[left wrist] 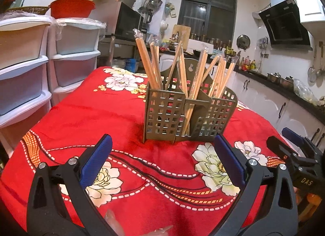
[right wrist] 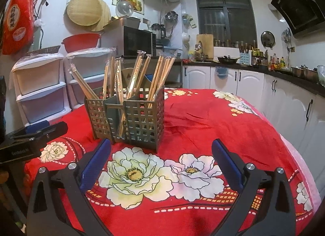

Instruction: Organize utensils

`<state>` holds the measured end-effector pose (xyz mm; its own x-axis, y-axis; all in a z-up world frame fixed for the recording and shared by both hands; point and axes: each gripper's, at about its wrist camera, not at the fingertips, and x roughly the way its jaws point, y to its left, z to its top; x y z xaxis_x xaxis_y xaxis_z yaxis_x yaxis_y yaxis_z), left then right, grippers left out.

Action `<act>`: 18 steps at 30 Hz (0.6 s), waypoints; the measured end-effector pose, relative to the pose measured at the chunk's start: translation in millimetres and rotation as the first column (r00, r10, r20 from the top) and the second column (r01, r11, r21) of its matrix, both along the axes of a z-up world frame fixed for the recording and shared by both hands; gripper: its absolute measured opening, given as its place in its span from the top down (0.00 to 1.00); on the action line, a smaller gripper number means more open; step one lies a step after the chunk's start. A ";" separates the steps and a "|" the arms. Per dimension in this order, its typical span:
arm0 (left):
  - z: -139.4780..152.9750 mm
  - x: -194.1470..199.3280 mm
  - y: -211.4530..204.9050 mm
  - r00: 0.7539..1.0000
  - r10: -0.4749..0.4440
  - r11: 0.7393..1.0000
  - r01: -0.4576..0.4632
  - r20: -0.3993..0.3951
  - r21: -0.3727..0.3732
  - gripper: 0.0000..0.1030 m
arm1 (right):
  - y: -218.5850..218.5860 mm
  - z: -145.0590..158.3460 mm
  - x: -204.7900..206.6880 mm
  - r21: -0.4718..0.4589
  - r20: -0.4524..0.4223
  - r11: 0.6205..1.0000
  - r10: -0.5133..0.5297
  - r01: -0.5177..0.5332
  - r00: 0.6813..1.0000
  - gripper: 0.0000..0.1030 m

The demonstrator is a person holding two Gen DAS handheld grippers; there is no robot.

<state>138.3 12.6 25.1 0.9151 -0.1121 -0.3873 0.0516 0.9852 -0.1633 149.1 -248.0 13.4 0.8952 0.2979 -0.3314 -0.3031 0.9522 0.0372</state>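
A dark slotted utensil holder with three compartments stands on the red flowered tablecloth. Several wrapped wooden chopsticks stand upright and leaning in its compartments. My left gripper hovers open just in front of the holder, nothing between its blue pads. My right gripper is open wide, also empty, with the holder just ahead and to the left. The right gripper shows at the right edge of the left wrist view, and the left gripper at the left edge of the right wrist view.
White plastic drawer units stand beside the table on the left, with a red basin on top. A kitchen counter with white cabinets runs along the right. A fingertip shows at the bottom of the left wrist view.
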 end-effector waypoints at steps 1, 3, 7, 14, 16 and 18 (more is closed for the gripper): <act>-0.5 0.2 0.9 1.000 0.001 1.000 -0.001 -0.002 -0.002 0.11 | 0.0 -0.1 0.2 0.001 -0.002 1.000 0.001 -0.001 1.000 0.06; -0.4 0.3 1.4 1.000 0.006 1.000 -0.006 -0.002 -0.002 0.11 | 0.3 -0.1 -0.2 -0.001 -0.002 1.000 0.000 0.000 1.000 0.06; -0.5 0.6 1.9 1.000 0.019 1.000 -0.019 -0.004 0.003 0.11 | 0.1 0.1 0.1 -0.001 -0.001 1.000 0.000 0.000 1.000 0.06; -0.9 -0.4 0.6 1.000 0.022 1.000 -0.022 -0.002 0.005 0.11 | 0.3 0.1 0.3 -0.005 0.000 1.000 0.003 -0.003 1.000 0.06; -0.6 -0.7 0.9 1.000 0.022 1.000 -0.022 -0.001 0.006 0.11 | 0.2 0.2 0.2 -0.006 0.001 1.000 0.002 -0.002 1.000 0.06; -0.5 -0.9 0.7 1.000 0.024 1.000 -0.024 -0.001 0.006 0.11 | -0.1 0.1 0.7 -0.006 0.001 1.000 0.002 -0.002 1.000 0.06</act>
